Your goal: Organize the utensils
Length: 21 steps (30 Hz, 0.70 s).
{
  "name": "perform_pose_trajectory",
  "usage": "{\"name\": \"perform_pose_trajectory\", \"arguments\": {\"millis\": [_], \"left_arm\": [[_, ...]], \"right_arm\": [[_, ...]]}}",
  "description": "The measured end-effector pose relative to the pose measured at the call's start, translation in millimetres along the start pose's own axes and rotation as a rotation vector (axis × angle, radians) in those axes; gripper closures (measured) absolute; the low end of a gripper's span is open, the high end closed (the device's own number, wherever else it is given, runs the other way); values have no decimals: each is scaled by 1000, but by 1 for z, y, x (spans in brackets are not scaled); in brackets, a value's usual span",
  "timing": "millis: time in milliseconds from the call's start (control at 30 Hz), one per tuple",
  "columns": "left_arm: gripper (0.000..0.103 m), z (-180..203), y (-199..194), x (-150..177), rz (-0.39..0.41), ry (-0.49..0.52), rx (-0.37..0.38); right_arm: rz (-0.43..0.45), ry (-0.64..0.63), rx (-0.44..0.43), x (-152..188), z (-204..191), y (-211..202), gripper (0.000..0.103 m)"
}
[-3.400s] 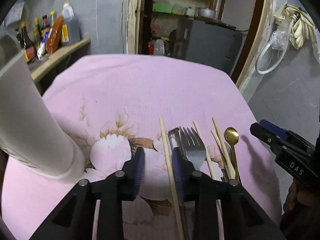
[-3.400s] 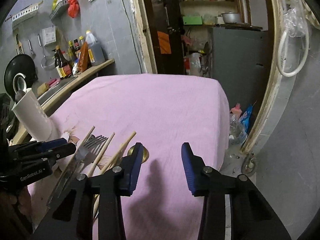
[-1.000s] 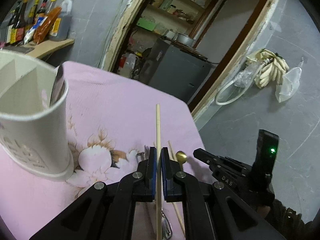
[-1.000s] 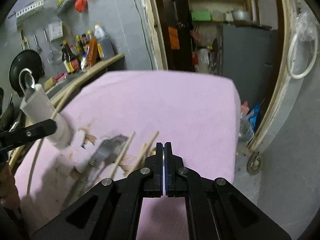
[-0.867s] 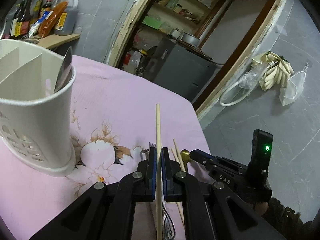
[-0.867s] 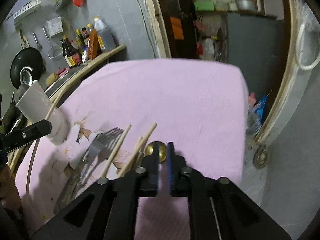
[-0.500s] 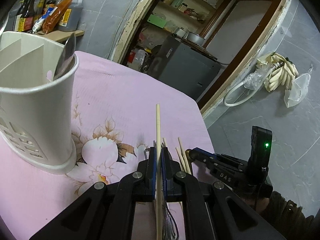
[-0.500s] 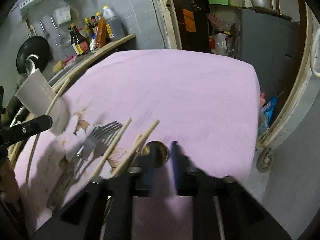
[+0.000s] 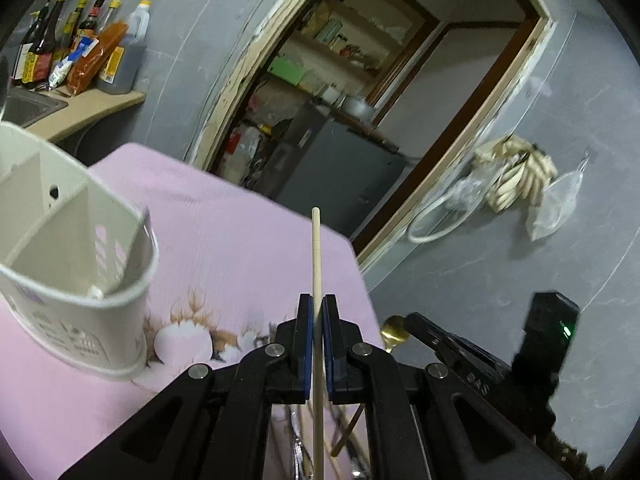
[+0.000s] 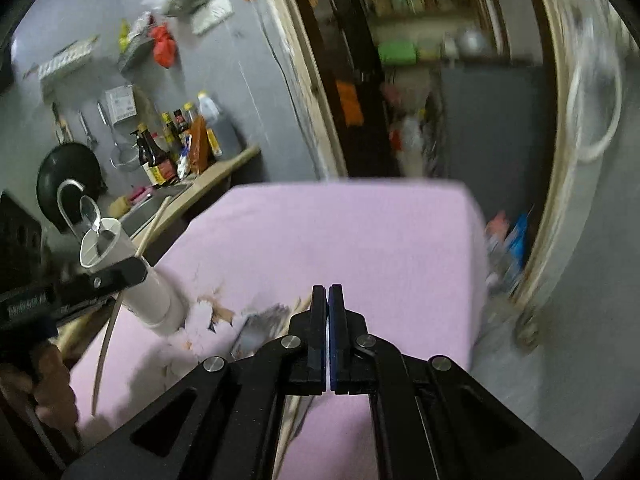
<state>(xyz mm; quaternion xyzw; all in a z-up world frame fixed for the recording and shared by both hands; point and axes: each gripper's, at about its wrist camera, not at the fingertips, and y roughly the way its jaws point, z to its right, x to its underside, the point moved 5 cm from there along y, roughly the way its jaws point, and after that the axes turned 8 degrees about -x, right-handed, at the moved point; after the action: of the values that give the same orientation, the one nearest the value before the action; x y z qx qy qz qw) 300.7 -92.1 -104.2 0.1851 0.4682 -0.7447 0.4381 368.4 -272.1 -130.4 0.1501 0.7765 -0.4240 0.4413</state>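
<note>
The left tongs (image 9: 317, 312) pinch a wooden chopstick (image 9: 316, 256) that runs straight out ahead of them, over the pink-clothed tabletop (image 9: 240, 240). The right tongs (image 10: 328, 312) are pressed together — whether anything sits between them I cannot tell, though a gold spoon (image 9: 394, 330) shows at their tip. The white utensil holder (image 9: 72, 280) stands left of the chopstick; a fork (image 10: 256, 330) lies blurred on the cloth.

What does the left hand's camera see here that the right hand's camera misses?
Only the left: the dividers inside the white holder, a gold spoon at the right claw, and the left claw pinching a chopstick. Only the right: a blurred fork, a silver spoon standing in the holder, and a black pan. Both: the pink cloth, holder and chopstick.
</note>
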Motion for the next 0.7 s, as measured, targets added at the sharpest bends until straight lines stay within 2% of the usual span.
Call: {"name": "perform_pose_trajectory", "arguments": {"millis": [133,367,567,700], "left_arm": [[98,-6,-19,-21,34,-13,36],[98,-29,-56,-61,101,-1,82],[98,-79,-89,-109,224,29,26],[98,-120,-105,-143,337,18,-39]], "right_arm": [[87,-102,90,-31,-33,-27,102],[234,-156,136,-90,-87,-67,102],[326,-206,129,-127,-161,-59,102],[350,-244,134,-134,-204,-42,102]]}}
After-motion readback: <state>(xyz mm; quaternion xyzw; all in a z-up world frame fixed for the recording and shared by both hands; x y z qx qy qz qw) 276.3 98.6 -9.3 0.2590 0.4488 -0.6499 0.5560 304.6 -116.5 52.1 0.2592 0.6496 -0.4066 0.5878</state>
